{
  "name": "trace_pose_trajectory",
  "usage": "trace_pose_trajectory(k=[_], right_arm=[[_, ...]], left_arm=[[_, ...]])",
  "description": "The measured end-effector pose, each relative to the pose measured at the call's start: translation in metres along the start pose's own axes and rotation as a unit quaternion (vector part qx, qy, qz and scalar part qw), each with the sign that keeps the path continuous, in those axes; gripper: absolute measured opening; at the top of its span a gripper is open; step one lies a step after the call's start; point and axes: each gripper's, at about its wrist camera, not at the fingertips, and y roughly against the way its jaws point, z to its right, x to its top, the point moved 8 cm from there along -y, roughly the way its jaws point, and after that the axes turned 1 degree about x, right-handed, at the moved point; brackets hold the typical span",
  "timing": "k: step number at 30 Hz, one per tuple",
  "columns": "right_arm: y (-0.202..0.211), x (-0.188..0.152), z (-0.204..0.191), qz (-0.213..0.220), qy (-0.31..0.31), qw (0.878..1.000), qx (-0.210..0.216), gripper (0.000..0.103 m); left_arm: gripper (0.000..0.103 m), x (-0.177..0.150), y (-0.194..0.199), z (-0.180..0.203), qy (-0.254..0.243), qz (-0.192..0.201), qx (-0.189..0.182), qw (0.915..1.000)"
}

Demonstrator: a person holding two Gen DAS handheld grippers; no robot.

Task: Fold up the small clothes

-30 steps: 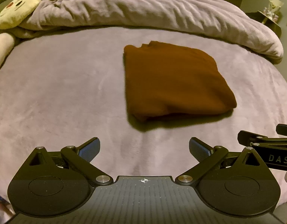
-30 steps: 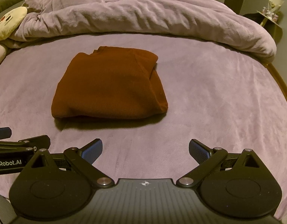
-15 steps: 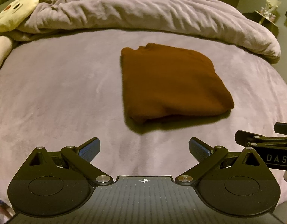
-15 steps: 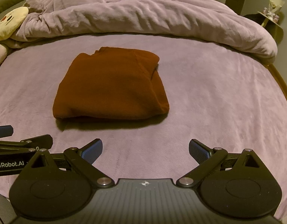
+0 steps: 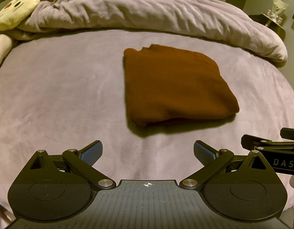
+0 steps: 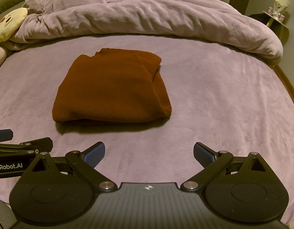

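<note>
Folded brown garment (image 5: 175, 85) ahead of left gripper (image 5: 148, 150) and right gripper (image 6: 149, 151) — both spread wide, empty, well apart from it

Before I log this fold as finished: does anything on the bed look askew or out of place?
Nothing serious. The brown garment lies folded flat on the purple bedspread, but its far right corner bunches slightly. Both the left gripper and the right gripper are open, clear of it.
</note>
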Motion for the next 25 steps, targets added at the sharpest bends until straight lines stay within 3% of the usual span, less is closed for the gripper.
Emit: trace_pose_trajectory(k=[25], right_arm=[[-0.0001, -0.0045, -0.0008, 0.003, 0.000, 1.000, -0.010, 0.099]], left_arm=[[0.103, -0.0082, -0.0025, 0.0011, -0.026, 0.001, 0.029, 0.9993]])
